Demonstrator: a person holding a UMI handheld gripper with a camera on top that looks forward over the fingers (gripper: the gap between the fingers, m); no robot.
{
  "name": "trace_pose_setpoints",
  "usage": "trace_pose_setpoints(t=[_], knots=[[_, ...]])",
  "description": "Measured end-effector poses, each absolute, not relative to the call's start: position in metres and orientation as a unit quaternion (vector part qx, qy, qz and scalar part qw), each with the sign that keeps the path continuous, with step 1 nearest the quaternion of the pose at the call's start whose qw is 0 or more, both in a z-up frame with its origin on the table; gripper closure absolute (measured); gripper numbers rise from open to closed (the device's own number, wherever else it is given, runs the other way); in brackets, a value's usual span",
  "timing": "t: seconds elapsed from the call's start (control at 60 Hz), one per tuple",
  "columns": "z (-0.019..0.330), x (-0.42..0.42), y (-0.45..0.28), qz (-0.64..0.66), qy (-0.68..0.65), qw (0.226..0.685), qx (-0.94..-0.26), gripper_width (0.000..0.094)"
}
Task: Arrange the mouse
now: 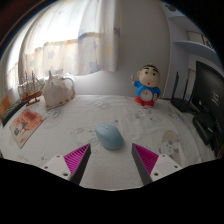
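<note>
A light blue mouse (109, 136) lies on the white table (95, 115), just ahead of my fingers and slightly between their tips. My gripper (112, 158) is open, with its magenta pads (76, 158) wide apart on either side. Nothing is held between the fingers. The mouse is not touched by either finger.
A cartoon boy figure (147, 86) in blue stands at the back right. A pale plush toy (57, 91) sits at the back left. A picture book (26, 124) lies at the left. A dark monitor (209, 98) stands at the right, and a curtained window behind.
</note>
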State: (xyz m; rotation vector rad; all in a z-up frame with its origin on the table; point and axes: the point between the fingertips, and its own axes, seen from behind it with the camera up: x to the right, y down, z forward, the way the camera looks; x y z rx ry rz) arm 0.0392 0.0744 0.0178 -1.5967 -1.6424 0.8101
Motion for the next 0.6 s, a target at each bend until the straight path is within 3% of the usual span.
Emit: trace_pose_setpoints(t=[0.333, 0.6], knots=[[-0.015, -0.038, 0.089, 0.299, -0.638, 0.326, -0.63, 0.0083], [-0.016, -0.061, 0.089, 0.297, -0.633, 0.324, -0.638, 0.0084]])
